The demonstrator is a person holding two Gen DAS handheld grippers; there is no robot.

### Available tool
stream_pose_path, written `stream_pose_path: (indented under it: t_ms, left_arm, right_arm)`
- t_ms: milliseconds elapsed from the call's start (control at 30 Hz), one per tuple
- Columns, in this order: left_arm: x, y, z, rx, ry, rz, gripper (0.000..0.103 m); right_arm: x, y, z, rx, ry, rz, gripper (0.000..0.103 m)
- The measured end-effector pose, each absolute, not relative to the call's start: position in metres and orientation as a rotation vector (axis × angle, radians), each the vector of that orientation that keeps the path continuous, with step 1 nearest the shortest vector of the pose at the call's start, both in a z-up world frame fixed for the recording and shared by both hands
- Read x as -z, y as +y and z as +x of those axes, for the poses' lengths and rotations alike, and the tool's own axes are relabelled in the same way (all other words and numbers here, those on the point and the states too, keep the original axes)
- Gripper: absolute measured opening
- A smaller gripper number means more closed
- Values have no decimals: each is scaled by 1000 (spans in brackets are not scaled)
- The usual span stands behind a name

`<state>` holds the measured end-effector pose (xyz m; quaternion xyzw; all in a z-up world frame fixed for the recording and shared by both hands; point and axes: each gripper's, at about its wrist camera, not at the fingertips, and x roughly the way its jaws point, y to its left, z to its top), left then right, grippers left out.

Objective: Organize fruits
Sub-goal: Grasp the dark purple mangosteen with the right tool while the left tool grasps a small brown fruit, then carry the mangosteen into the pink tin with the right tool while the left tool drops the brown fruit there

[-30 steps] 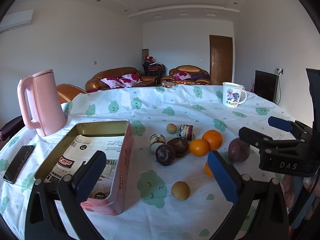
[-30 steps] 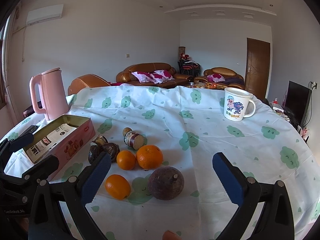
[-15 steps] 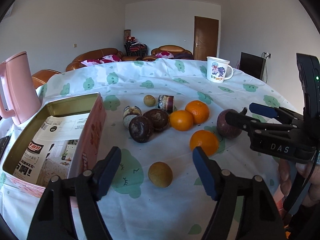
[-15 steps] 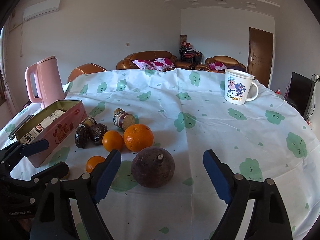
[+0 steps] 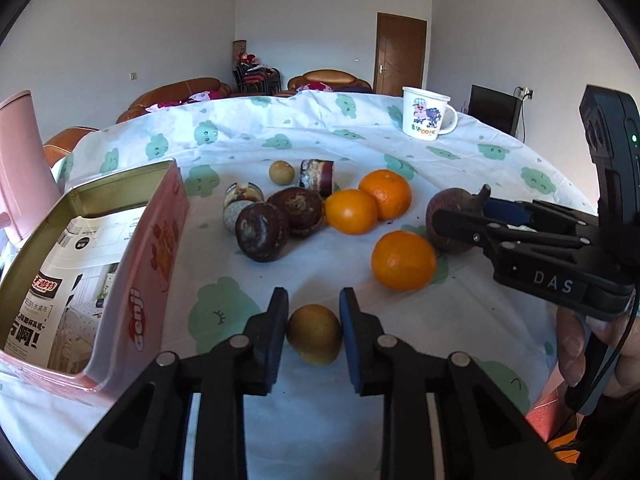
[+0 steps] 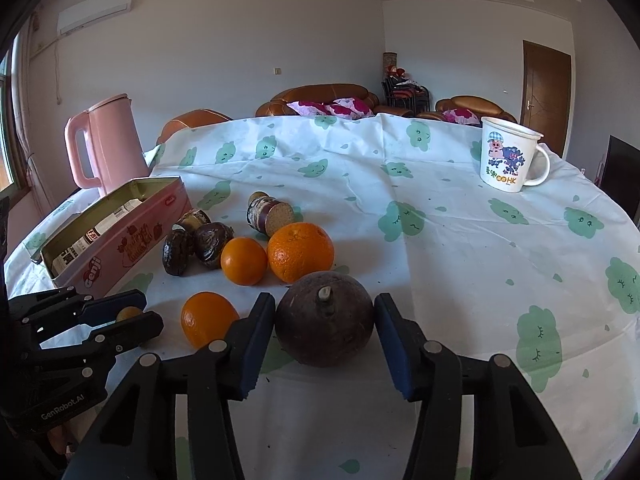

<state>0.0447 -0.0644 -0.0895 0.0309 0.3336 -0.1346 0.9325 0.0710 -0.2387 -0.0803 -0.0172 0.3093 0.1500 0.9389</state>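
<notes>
My left gripper (image 5: 313,330) is shut on a small yellow-brown fruit (image 5: 314,334) that rests on the tablecloth. My right gripper (image 6: 325,330) has its pads against both sides of a large dark purple round fruit (image 6: 325,324), also on the cloth. Three oranges (image 5: 403,260) (image 5: 351,211) (image 5: 385,193) lie in the middle. Beyond them are dark brown fruits (image 5: 262,231) (image 5: 296,211), a cut piece (image 5: 317,177) and another small yellow fruit (image 5: 281,172). An open pink tin (image 5: 160,240) stands at the left.
A pink kettle (image 6: 106,144) stands behind the tin at the far left. A white cartoon mug (image 6: 510,154) stands at the far right of the table. The tin holds a printed paper (image 5: 60,280). The round table's edge curves close on the right.
Both grippers have come down and forward and closed: the left onto the small yellow-brown fruit, the right around the large dark fruit.
</notes>
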Motion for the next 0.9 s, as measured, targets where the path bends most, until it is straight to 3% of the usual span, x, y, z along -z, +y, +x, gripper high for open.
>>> stream_pose_path:
  t_ms: [900]
  left_arm:
    - [47, -43, 19, 178, 472, 96, 27]
  right_arm:
    - [46, -223, 45, -353, 445, -52, 53]
